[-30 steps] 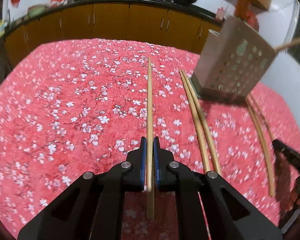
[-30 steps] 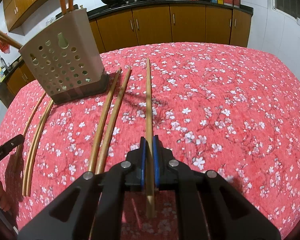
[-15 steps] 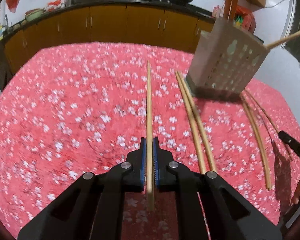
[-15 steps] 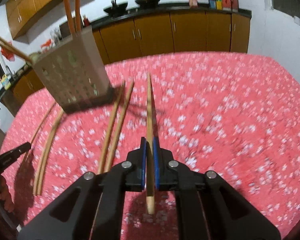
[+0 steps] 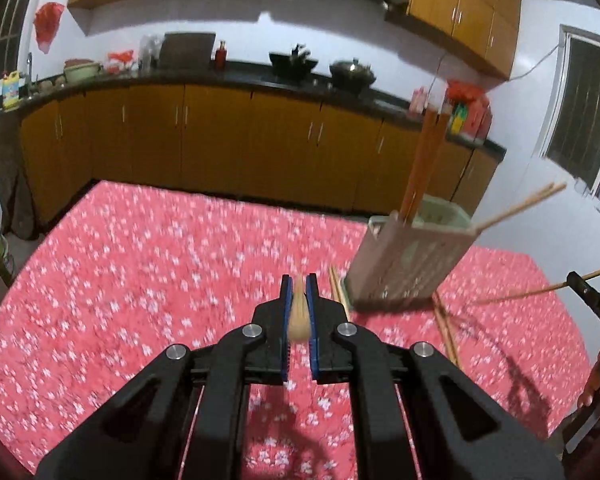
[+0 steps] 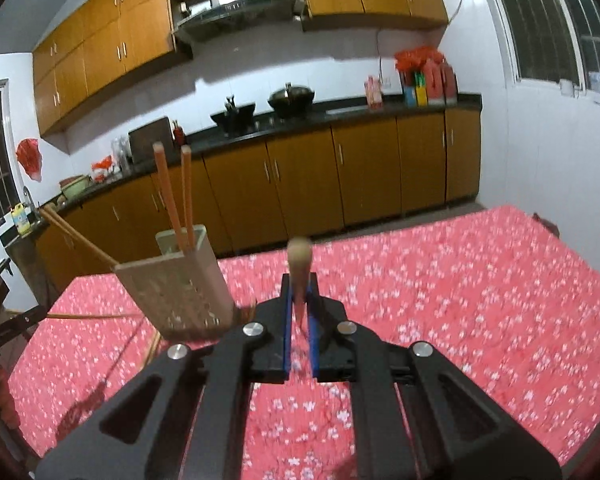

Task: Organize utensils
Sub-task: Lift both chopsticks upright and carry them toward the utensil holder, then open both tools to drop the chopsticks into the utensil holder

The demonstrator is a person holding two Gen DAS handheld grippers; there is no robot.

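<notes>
My left gripper [image 5: 299, 282] is shut on a bamboo chopstick [image 5: 299, 318], which I see nearly end-on above the red flowered tablecloth [image 5: 148, 280]. My right gripper [image 6: 299, 282] is shut on another bamboo chopstick [image 6: 299, 258], also end-on and clear of the table. The beige perforated utensil holder [image 5: 410, 264] [image 6: 176, 292] stands on the table, right of the left gripper and left of the right one. It holds two orange chopsticks [image 5: 424, 160] [image 6: 176, 200] and slanting bamboo ones [image 5: 520, 204] [image 6: 76, 236]. Loose chopsticks [image 5: 446, 326] lie by its base.
At the left wrist view's right edge the other gripper's finger [image 5: 592, 300] and its chopstick [image 5: 540, 290] show. Wooden cabinets and a dark counter [image 5: 220, 76] with woks stand beyond the table's far edge. A window [image 6: 540, 20] is on the right wall.
Both grippers have risen and tipped up, lifting their chopsticks off the cloth. The chopsticks now point almost at the cameras, and the holder sits lower in both views.
</notes>
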